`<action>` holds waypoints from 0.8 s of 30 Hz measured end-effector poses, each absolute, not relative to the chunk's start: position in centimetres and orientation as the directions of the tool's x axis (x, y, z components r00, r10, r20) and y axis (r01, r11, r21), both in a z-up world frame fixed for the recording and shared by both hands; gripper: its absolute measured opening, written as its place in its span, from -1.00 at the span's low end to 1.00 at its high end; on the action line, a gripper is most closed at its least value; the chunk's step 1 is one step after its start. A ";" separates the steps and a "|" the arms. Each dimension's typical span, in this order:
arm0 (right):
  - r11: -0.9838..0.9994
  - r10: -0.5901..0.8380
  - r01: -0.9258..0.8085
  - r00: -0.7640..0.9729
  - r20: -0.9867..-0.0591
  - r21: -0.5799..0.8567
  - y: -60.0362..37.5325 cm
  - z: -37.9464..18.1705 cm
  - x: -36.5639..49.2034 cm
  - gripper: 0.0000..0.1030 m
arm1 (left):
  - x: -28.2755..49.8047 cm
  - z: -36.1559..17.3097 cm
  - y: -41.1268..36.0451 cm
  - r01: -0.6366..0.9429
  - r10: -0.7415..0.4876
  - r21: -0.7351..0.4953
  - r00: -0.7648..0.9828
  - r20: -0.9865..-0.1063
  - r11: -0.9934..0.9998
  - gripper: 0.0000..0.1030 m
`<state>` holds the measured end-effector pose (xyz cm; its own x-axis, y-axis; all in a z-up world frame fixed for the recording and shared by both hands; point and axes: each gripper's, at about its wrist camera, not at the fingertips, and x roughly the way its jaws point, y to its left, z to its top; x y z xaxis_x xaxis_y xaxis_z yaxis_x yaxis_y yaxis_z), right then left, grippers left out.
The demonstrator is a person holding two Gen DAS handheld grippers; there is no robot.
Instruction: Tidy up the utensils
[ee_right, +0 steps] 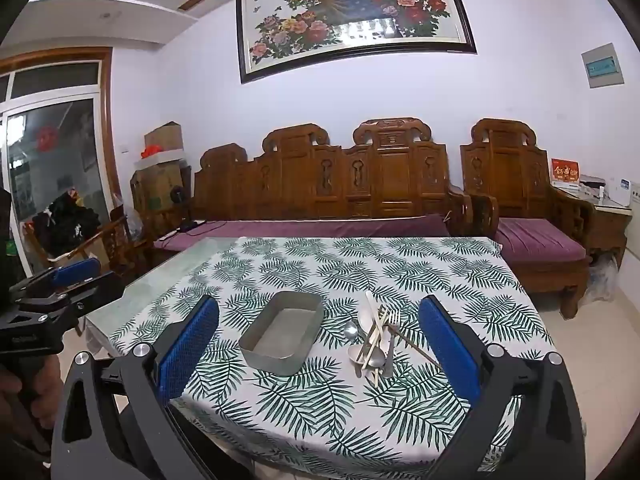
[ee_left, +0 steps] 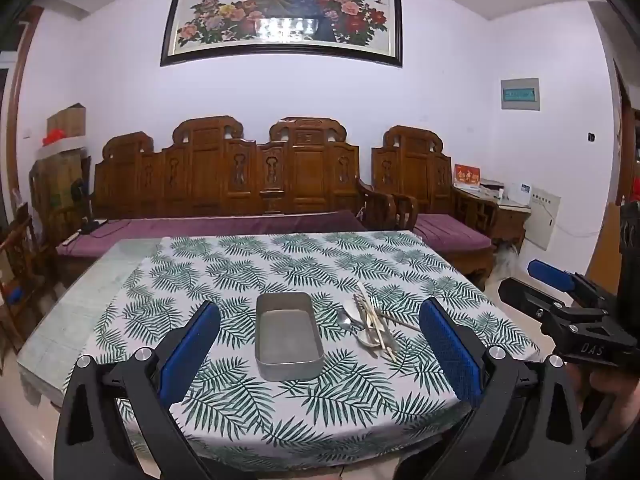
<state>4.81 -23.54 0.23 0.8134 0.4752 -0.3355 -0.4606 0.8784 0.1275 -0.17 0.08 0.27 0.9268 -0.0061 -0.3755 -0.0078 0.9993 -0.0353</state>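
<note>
Metal tray [ee_left: 289,336] sits empty mid-tabletop [ee_left: 240,264], utensil pile [ee_left: 372,326] just right of it: we count one fork, two spoons at least, some chopsticks. Only the right view shows the glass door [ee_right: 52,168]. Left gripper [ee_left: 320,344] and right gripper [ee_right: 320,344] fingers wide, holding nothing.

The right tool [ee_right: 319,336] hangs wide open above the near edge of the tabletop [ee_right: 460,264]. A gray metal box [ee_right: 282,330] sits on the leafy cloth [ee_right: 280,400]. Just right of the box lies a messy pile of utensils [ee_right: 374,340]: spoons, a fork and chopsticks, all crossing. Far left of the box, the left tool [ee_right: 76,270] shows.
</note>
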 end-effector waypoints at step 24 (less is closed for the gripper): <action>0.878 0.476 -0.461 0.814 -0.333 0.129 -23.6 0.1 4.8 0.95 | -0.5 1.3 -0.5 0.000 -0.013 -0.034 0.931 -0.364 0.999 0.87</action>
<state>4.85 -23.63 0.14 0.8142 0.4758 -0.3327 -0.4606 0.8782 0.1290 -0.52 -0.49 1.26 0.9313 -0.0126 -0.3641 0.0003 0.9994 -0.0339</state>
